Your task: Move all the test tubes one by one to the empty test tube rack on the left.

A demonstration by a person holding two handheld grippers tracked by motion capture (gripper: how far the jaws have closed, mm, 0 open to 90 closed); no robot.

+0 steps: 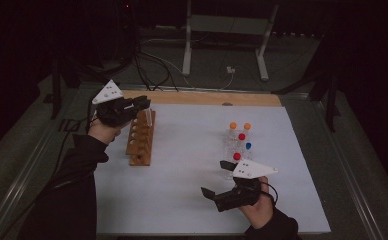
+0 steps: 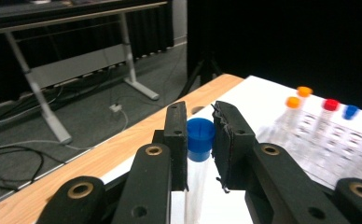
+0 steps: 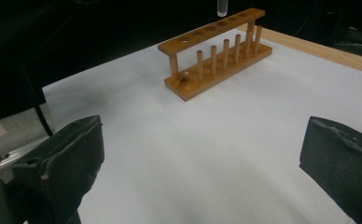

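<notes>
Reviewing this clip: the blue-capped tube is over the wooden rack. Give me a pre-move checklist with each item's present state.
1. Grip: the left gripper fingers are shut on the blue-capped tube, just below the cap: ok.
2. Tube upright: it hangs roughly vertical in the left gripper view: ok.
3. Tube tip over a hole at the far end of the wooden rack: seen just above it in the right gripper view, exact alignment: cannot tell.
4. Rack holes free: those visible look empty: ok.
5. Right gripper clear of the rack: open, over the white sheet: ok.
6. Remaining capped tubes standing undisturbed: ok.
</notes>
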